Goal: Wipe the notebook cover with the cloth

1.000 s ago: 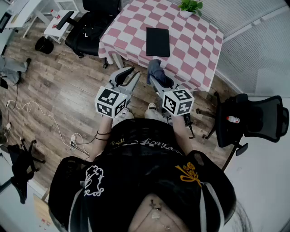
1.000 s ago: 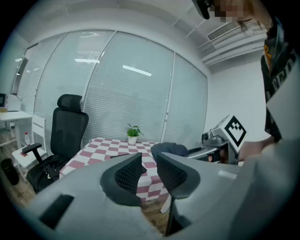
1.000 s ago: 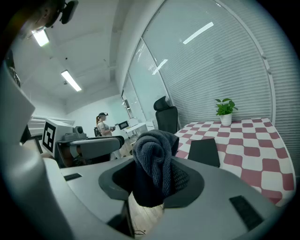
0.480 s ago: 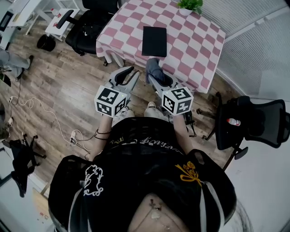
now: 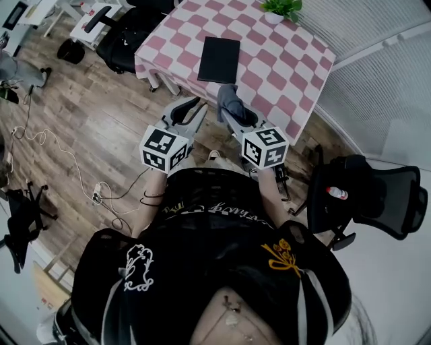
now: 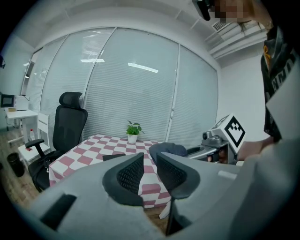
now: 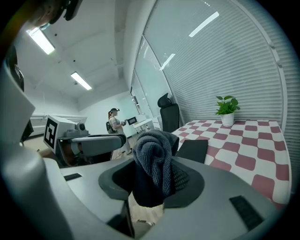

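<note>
You have open floor up to the near edge of the table. On top, 1 notebook lies near that edge and 1 plant by the far corner. 1 chair crowds the left edge.

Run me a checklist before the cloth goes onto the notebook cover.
1. Cloth gripped: ok. The right gripper is shut on the bunched cloth.
2. Left gripper free: ok. Its jaws are apart with nothing between them.
3. Notebook flat on the checkered table: ok. Nothing lies on its cover.
4. Cloth on the cover: not ok. It is held short of the notebook.
5. Potted plant out of the way: ok. It stands at the far corner, apart from the notebook.
6. Dirt on the cover: cannot tell.
</note>
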The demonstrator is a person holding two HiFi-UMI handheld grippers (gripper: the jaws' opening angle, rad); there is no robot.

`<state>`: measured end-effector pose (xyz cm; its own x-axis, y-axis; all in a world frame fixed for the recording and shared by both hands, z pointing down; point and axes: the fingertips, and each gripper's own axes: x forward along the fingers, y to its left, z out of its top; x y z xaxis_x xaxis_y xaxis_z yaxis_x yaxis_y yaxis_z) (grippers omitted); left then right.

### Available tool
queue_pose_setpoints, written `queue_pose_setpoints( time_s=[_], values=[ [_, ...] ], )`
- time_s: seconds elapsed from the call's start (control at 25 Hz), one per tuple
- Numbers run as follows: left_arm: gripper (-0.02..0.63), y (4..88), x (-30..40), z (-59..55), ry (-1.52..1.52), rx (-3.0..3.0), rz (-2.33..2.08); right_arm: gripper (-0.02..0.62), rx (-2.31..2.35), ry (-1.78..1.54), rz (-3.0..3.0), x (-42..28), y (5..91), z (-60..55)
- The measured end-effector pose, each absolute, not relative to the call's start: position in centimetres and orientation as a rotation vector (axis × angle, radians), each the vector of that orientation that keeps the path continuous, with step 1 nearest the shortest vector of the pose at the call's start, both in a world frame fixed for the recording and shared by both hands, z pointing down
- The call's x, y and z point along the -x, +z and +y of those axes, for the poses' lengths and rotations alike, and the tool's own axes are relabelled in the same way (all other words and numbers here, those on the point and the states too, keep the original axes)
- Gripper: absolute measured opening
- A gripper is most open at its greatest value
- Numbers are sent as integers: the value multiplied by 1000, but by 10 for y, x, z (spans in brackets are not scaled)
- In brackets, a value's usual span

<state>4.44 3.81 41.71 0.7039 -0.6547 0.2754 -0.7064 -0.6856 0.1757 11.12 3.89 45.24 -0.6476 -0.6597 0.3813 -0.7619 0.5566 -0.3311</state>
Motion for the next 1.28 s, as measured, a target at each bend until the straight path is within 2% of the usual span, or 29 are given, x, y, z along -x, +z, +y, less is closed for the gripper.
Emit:
queue_pose_setpoints(
  time_s=[0.48, 0.96, 1.28],
  values=[
    [90, 426, -69, 28, 348, -2612, -1095, 133, -1195, 780, -2592, -144, 464, 20],
    [63, 435, -47, -37, 363, -2649, -1001, 133, -1310, 807, -2516, -134, 474, -33],
    [55, 432, -6, -100, 349, -2676, -935, 133, -1342, 782, -2430, -100, 483, -93]
  ],
)
